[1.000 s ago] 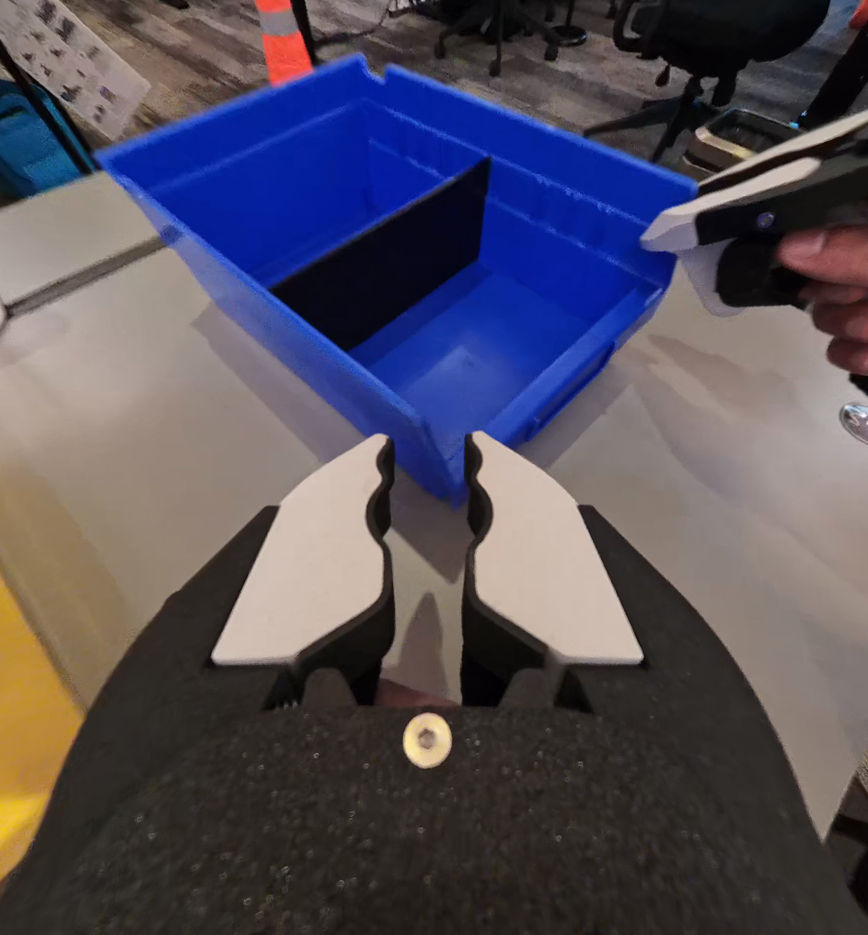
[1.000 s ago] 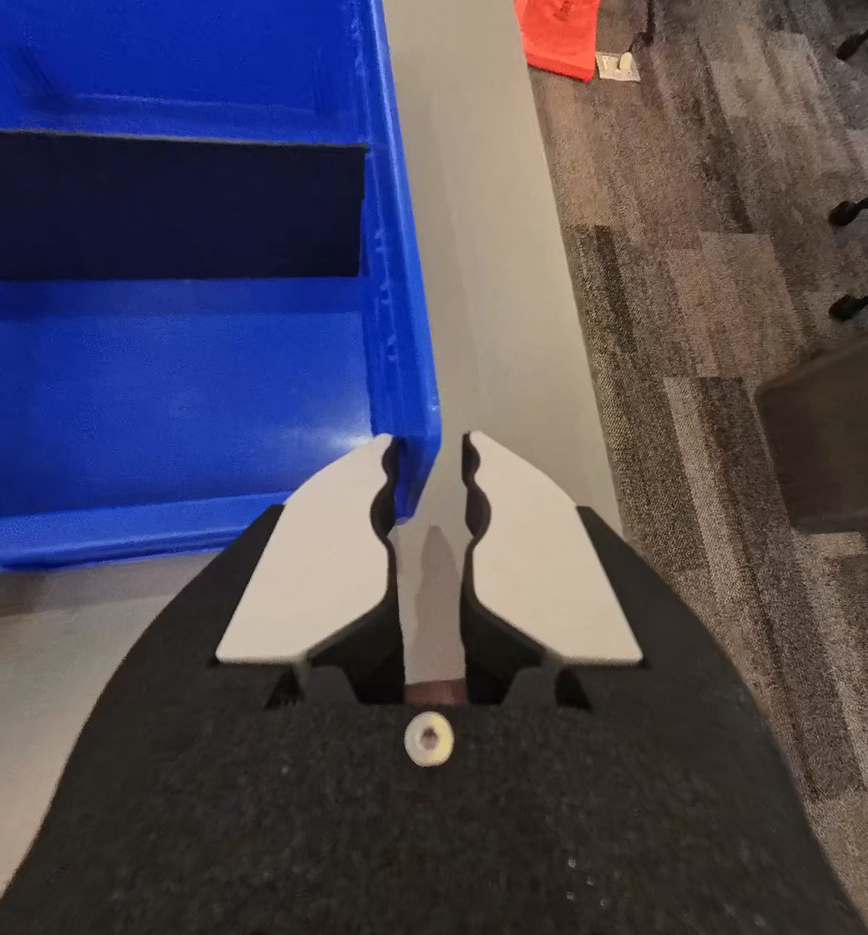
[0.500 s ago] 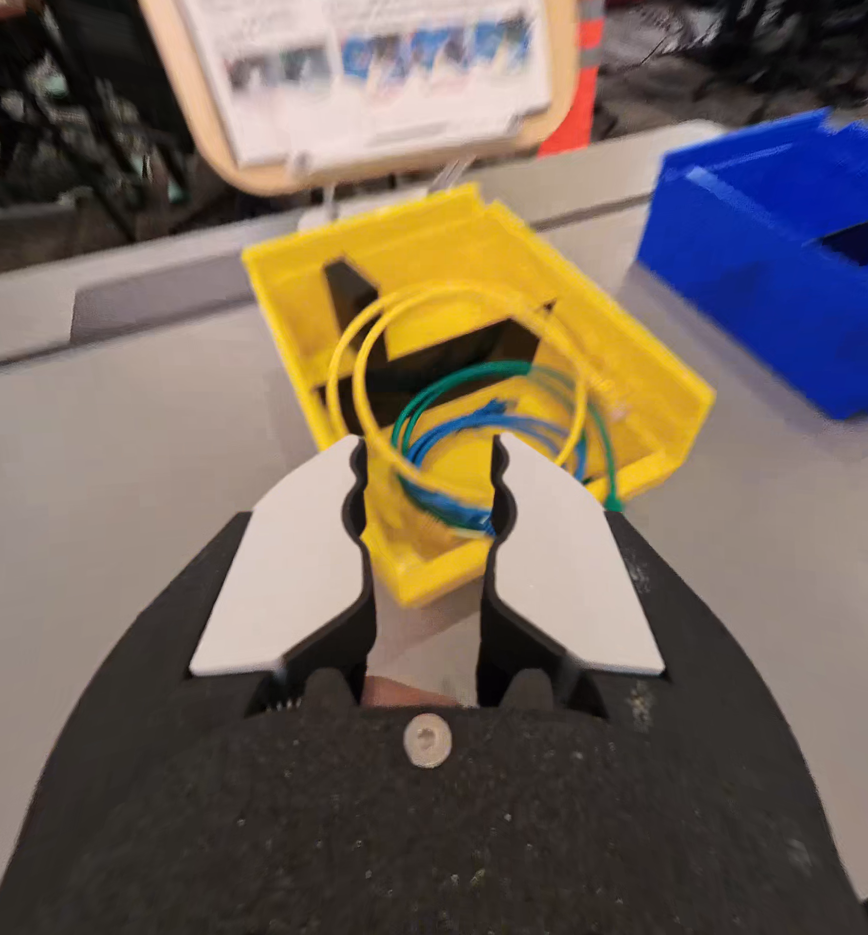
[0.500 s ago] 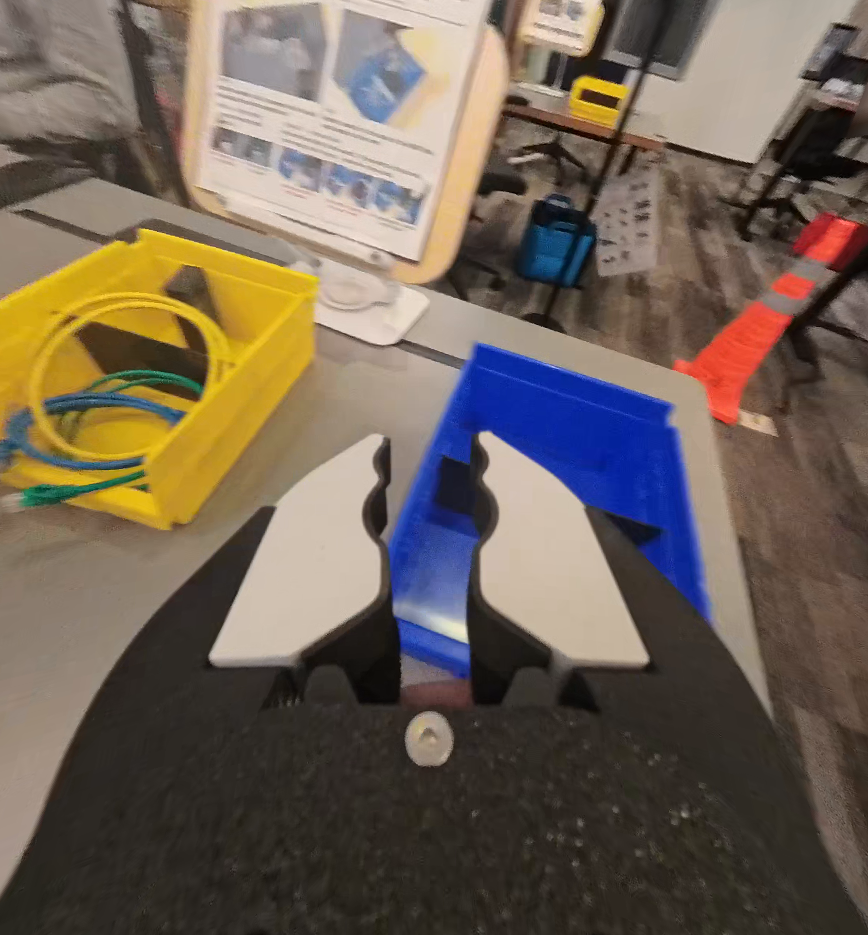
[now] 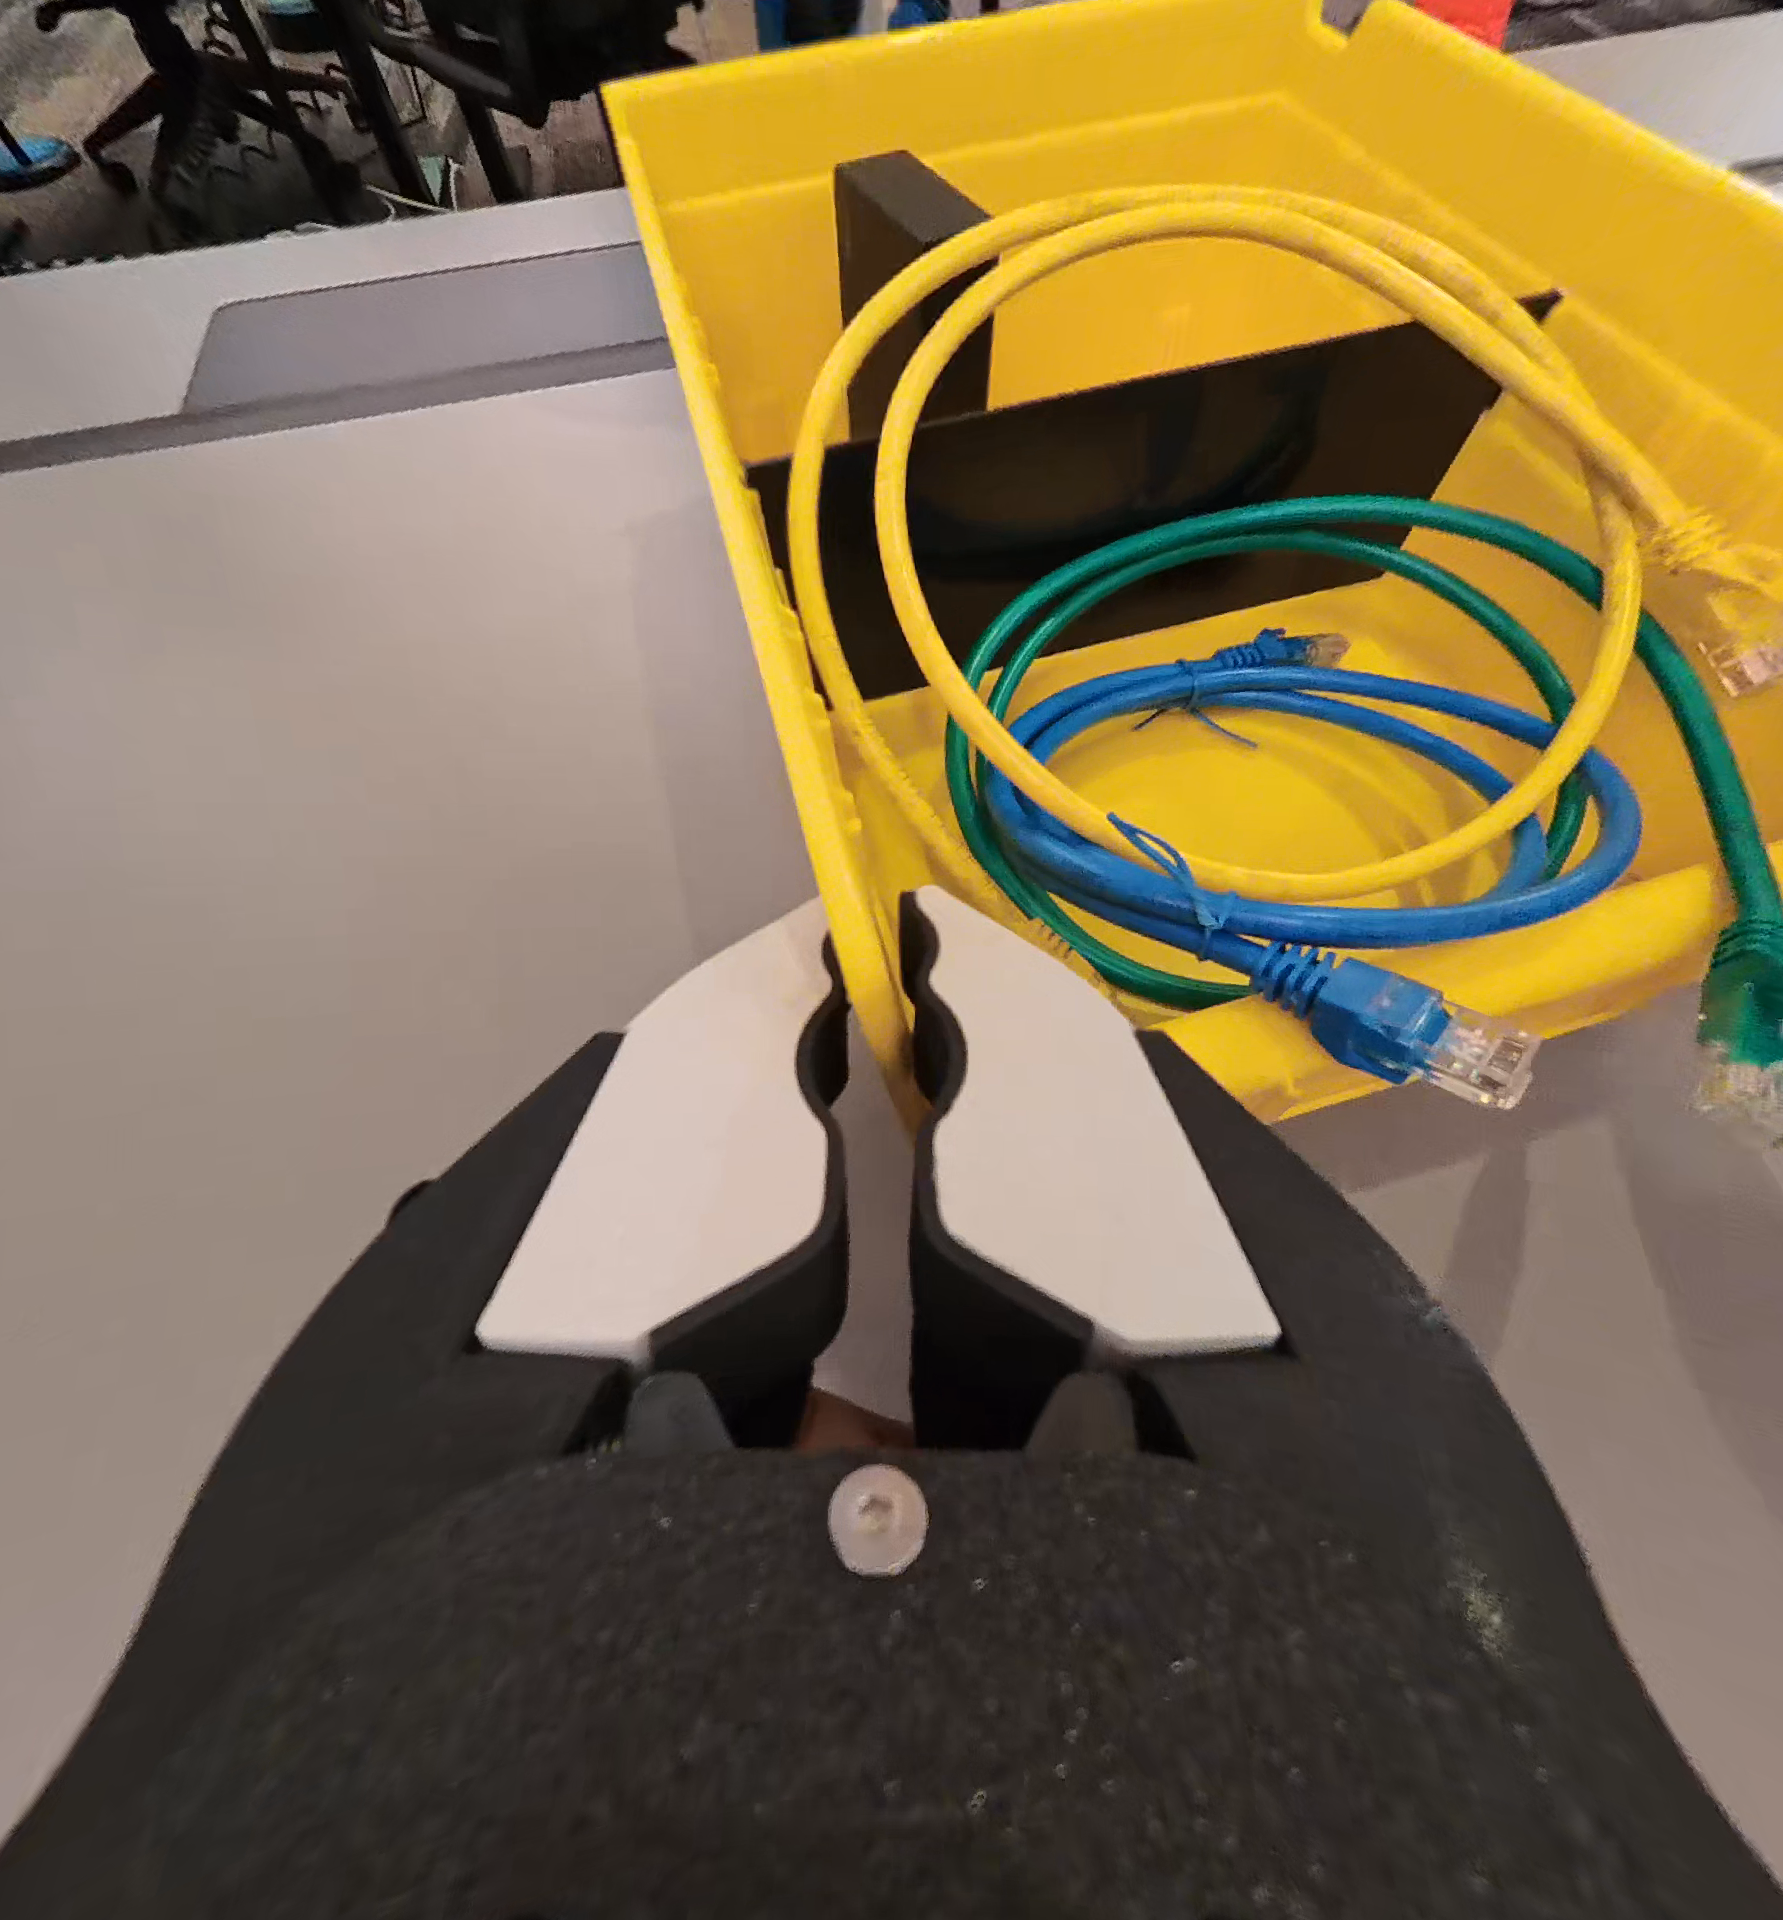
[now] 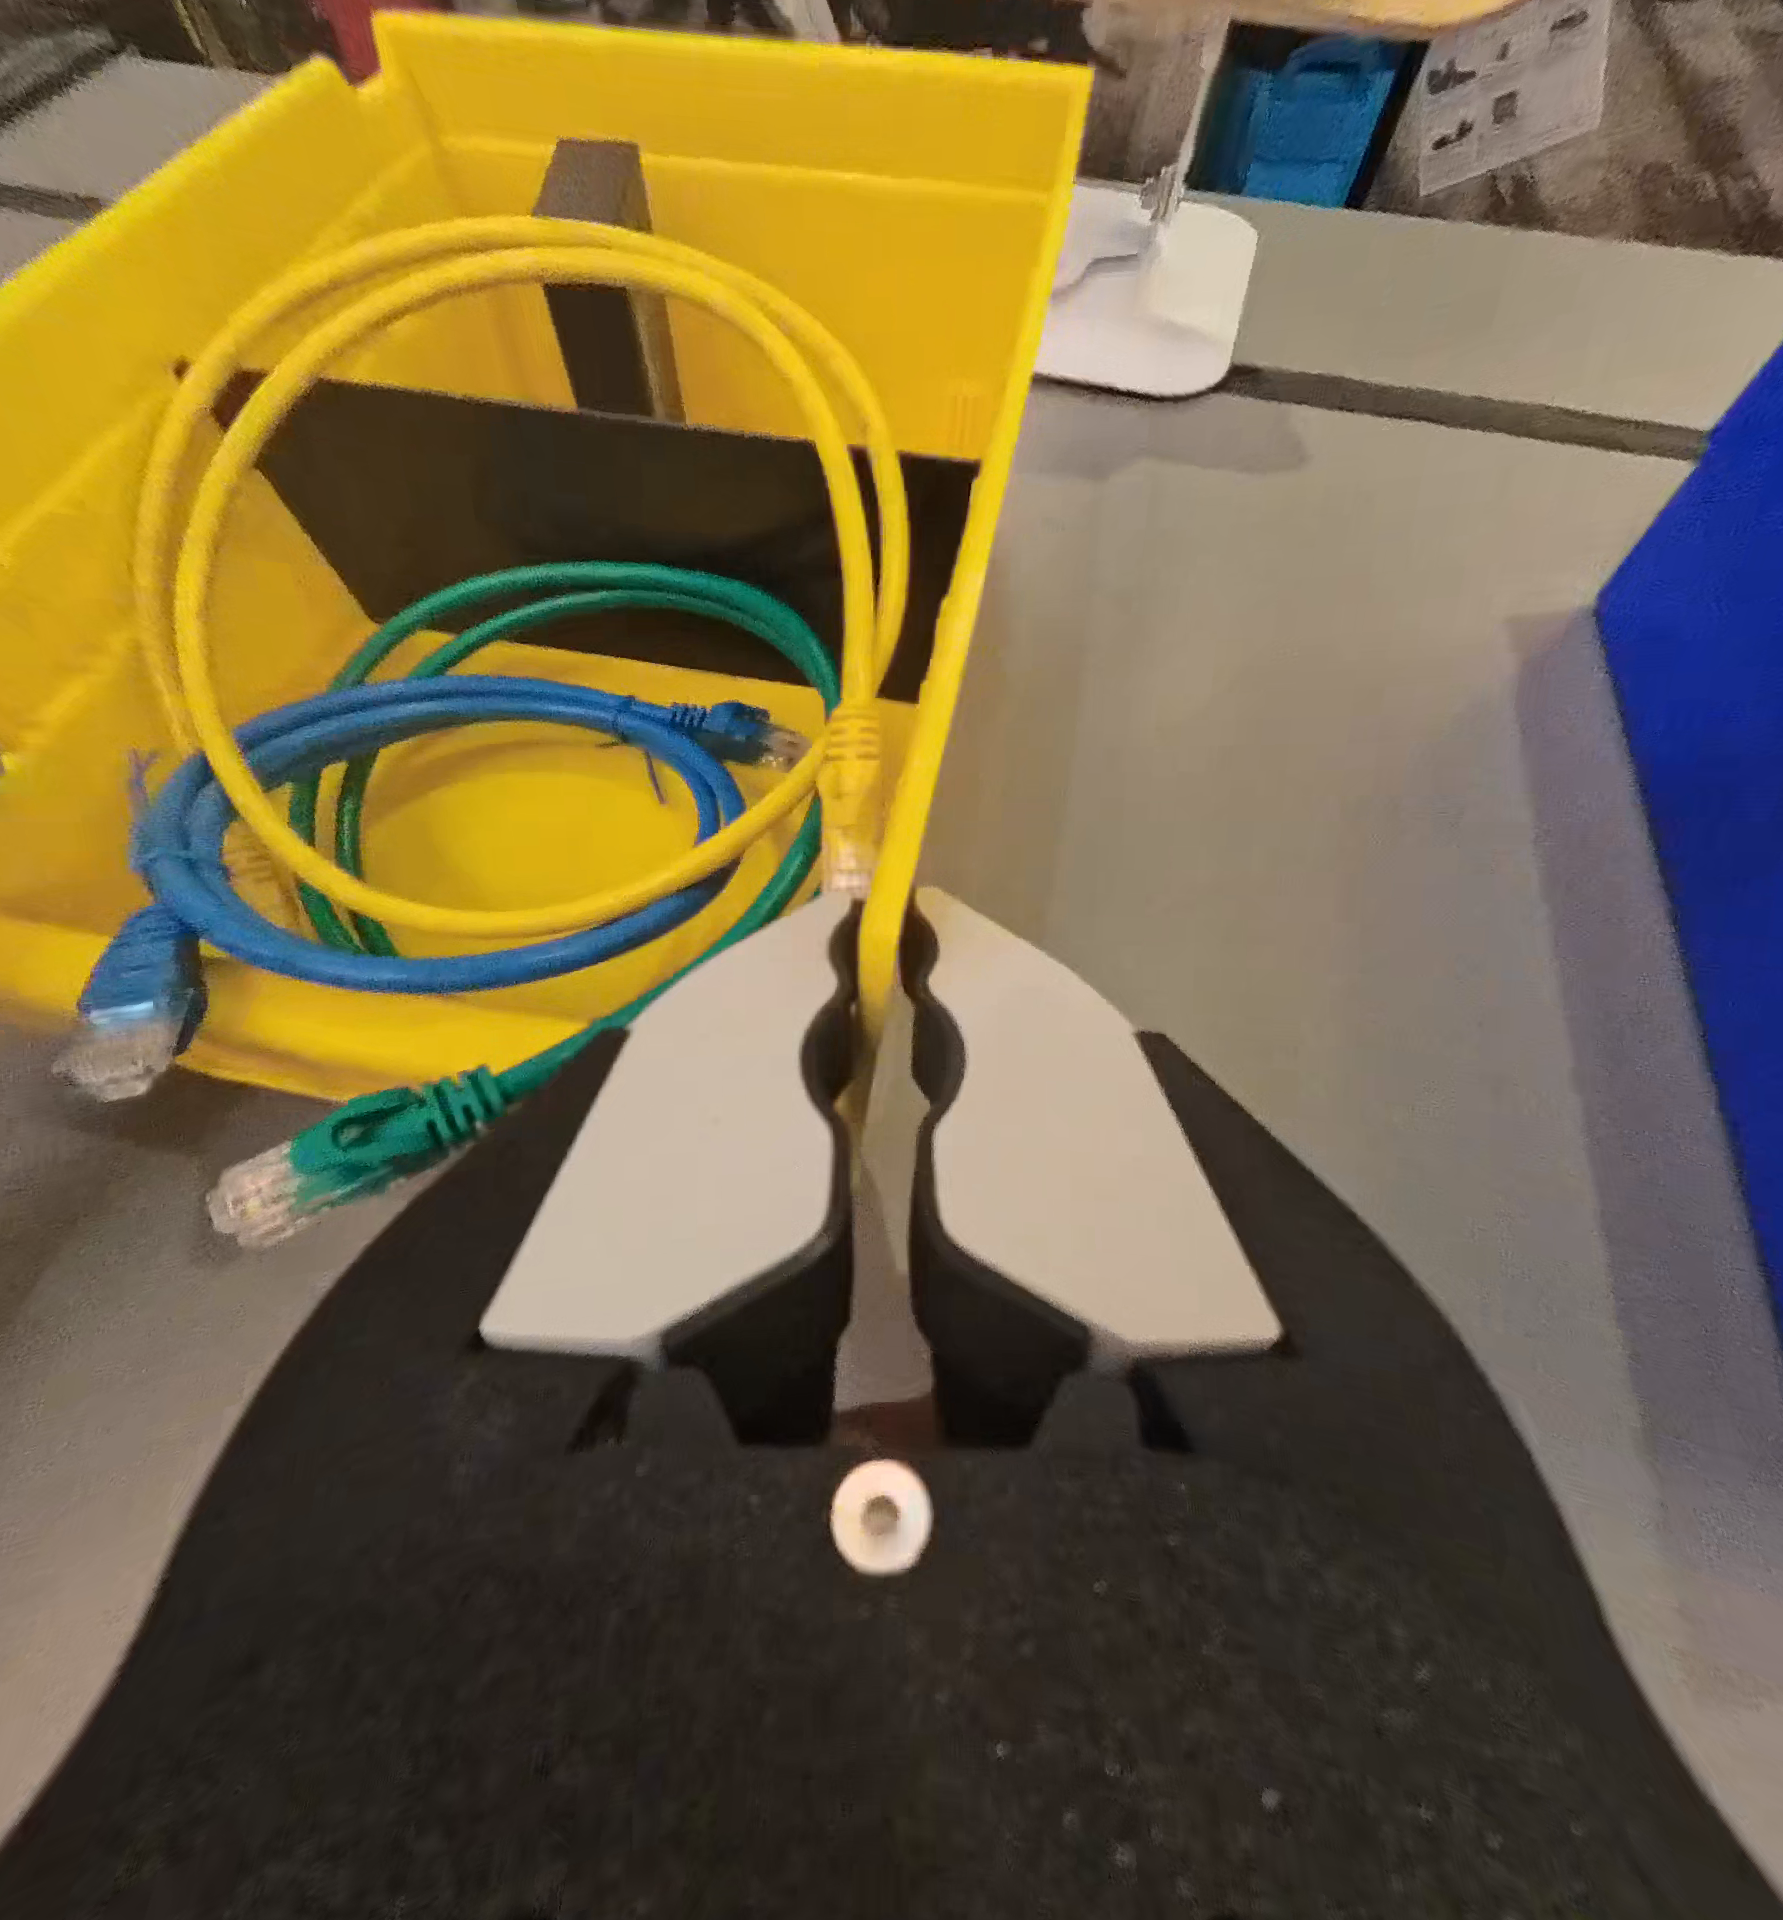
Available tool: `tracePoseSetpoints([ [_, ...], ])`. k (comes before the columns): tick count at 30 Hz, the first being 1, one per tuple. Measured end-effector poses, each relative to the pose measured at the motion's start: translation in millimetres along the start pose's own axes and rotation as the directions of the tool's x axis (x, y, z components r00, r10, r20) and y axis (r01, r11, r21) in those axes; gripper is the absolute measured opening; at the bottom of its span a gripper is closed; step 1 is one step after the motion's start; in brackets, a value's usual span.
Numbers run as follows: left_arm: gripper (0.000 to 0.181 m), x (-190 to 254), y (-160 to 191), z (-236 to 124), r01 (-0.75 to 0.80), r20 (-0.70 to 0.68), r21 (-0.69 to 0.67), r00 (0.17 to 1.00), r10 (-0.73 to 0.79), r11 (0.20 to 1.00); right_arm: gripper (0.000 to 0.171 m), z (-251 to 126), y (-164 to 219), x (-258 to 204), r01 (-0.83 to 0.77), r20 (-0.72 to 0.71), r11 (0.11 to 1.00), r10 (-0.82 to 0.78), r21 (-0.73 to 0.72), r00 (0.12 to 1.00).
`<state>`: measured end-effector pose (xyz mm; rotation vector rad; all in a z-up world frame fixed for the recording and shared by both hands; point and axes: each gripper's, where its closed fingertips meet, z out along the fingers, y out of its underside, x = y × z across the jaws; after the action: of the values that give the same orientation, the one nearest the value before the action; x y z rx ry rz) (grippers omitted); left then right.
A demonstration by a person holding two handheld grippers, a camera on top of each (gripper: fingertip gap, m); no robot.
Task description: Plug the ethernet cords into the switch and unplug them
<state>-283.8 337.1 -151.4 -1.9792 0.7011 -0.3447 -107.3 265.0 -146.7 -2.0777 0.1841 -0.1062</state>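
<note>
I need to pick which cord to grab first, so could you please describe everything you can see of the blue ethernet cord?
The blue ethernet cord looks like glossy plastic, coiled in loops and bound by thin blue ties. It lies in the front compartment of the yellow bin, over the green cord and under the yellow cord. One clear-tipped plug overhangs the bin's low front lip; the other rests inside.

Both grippers left the blue bin (image 6: 1739,831), swung to the yellow bin (image 5: 1074,135); left gripper (image 5: 871,925) and right gripper (image 6: 879,914) closed on its front corner walls.
</note>
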Motion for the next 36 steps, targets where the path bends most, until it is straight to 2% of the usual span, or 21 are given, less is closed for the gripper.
tracePoseSetpoints([
  [4, 0.003, -30.3, -7.1, -15.8, 0.041, 0.004, 0.004, 0.999, -0.041, 0.999, 0.005, -12.9, -20.5, -29.2, 0.089, -0.09, 0.99, -0.08, 0.108, 0.993],
  [9, 0.004, -109.6, -12.5, -56.3, -0.026, 0.08, 0.056, 0.997, 0.021, 0.998, 0.008, -11.4, -37.5, -109.9, 0.116, 0.012, 0.981, -0.119, 0.155, 0.993],
  [13, 0.003, -174.9, 13.7, -77.6, -0.003, 0.107, 0.028, 0.994, 0.0, 1.0, 0.009, -3.4, -35.8, -185.1, 0.134, 0.09, 0.981, -0.147, 0.14, 0.985],
  [16, 0.003, -211.3, 35.9, -81.7, 0.042, 0.112, -0.009, 0.993, -0.041, 0.999, 0.011, 7.9, -20.8, -228.0, 0.125, 0.159, 0.989, -0.137, 0.081, 0.978],
  [18, 0.004, -226.3, 54.4, -76.4, 0.031, 0.119, -0.032, 0.993, -0.027, 0.999, 0.012, 14.1, -9.3, -245.2, 0.123, 0.186, 0.99, -0.134, 0.066, 0.973],
  [22, 0.003, -235.8, 56.1, -76.1, 0.119, 0.111, -0.019, 0.987, -0.117, 0.993, 0.018, 9.6, -4.3, -258.7, 0.177, 0.22, 0.977, -0.2, 0.121, 0.955],
  [24, 0.018, -236.8, 54.6, -82.5, 0.128, 0.118, -0.013, 0.985, -0.126, 0.992, 0.021, -2.1, 0.4, -264.8, 0.203, 0.334, 0.973, -0.229, 0.111, 0.914],
  [27, 0.032, -236.5, 30.2, -109.9, 0.115, 0.111, 0.111, 0.986, -0.127, 0.987, 0.028, -35.9, 14.6, -252.3, 0.263, 0.512, 0.959, -0.277, 0.101, 0.813],
  [29, 0.037, -223.6, 4.6, -135.7, 0.149, 0.024, 0.275, 0.987, -0.162, 0.95, 0.046, -62.5, 30.5, -227.5, 0.29, 0.612, 0.953, -0.278, 0.082, 0.74],
  [31, 0.037, -201.4, -8.1, -155.6, 0.217, -0.073, 0.364, 0.976, -0.205, 0.906, 0.056, -87.1, 47.2, -188.9, 0.31, 0.67, 0.947, -0.286, 0.087, 0.685],
  [32, 0.036, -185.0, -9.2, -160.1, 0.255, -0.123, 0.375, 0.967, -0.225, 0.891, 0.064, -97.8, 50.3, -165.6, 0.29, 0.673, 0.951, -0.286, 0.11, 0.682],
  [34, 0.037, -139.3, -3.7, -157.8, 0.337, -0.242, 0.323, 0.933, -0.267, 0.884, 0.055, -118.0, 48.1, -113.9, 0.18, 0.648, 0.97, -0.245, 0.166, 0.721],
  [36, 0.039, -86.3, 8.7, -152.3, 0.377, -0.341, 0.242, 0.896, -0.285, 0.894, 0.061, -130.4, 53.9, -56.6, 0.078, 0.604, 0.988, -0.144, 0.135, 0.784],
])
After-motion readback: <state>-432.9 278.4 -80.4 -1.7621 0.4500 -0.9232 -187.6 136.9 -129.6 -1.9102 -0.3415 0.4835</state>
